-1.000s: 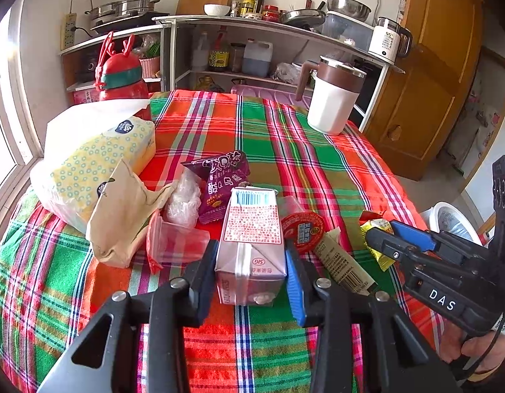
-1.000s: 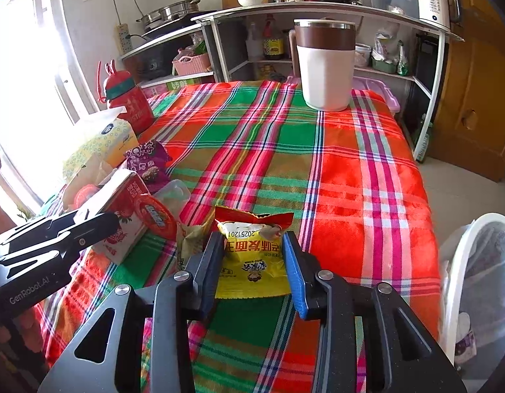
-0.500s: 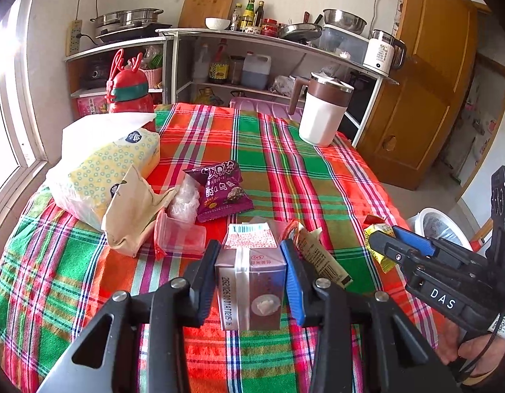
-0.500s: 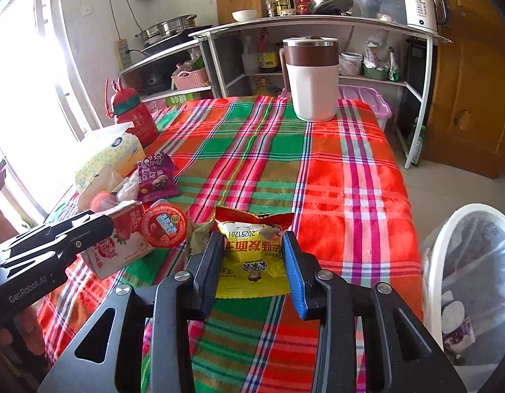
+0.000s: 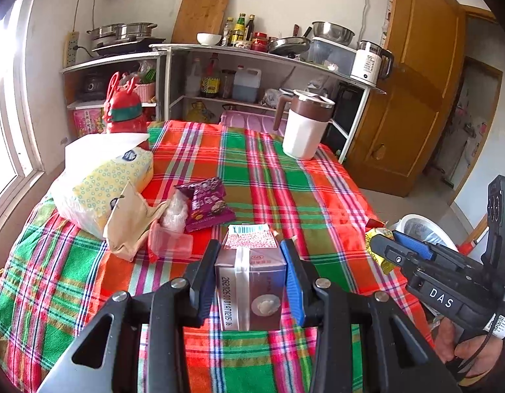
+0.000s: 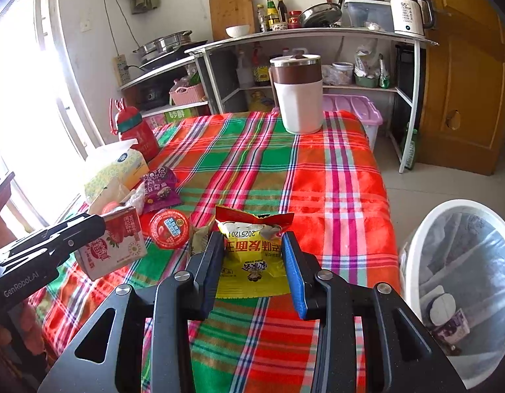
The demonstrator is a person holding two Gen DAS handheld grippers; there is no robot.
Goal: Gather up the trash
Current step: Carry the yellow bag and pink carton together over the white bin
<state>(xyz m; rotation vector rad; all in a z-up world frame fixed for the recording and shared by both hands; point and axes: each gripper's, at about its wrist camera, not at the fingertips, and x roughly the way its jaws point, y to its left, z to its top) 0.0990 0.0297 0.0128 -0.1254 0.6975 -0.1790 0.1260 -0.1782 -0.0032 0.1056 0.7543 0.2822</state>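
Observation:
My left gripper (image 5: 251,275) is shut on a pink-and-white drink carton (image 5: 251,278) and holds it above the plaid table (image 5: 278,177); the carton also shows in the right wrist view (image 6: 113,245). My right gripper (image 6: 254,262) is shut on a yellow-and-red snack packet (image 6: 252,255), lifted near the table's right edge. A red jelly cup (image 6: 169,228), a purple snack wrapper (image 5: 206,203), a clear plastic tub (image 5: 170,244) and a brown paper bag (image 5: 131,222) lie on the cloth. A white bin (image 6: 462,281) with a clear liner stands on the floor to the right.
A tissue pack (image 5: 105,183) and a red bottle (image 5: 124,114) stand at the left. A white-and-brown jug (image 5: 305,127) stands at the far edge. Kitchen shelves (image 5: 252,52) are behind, a wooden door (image 5: 416,82) at the right.
Both grippers have risen and pulled back with their loads. The carton is lifted off the cloth and the jelly cup beside it is left behind. The bin has come further into view.

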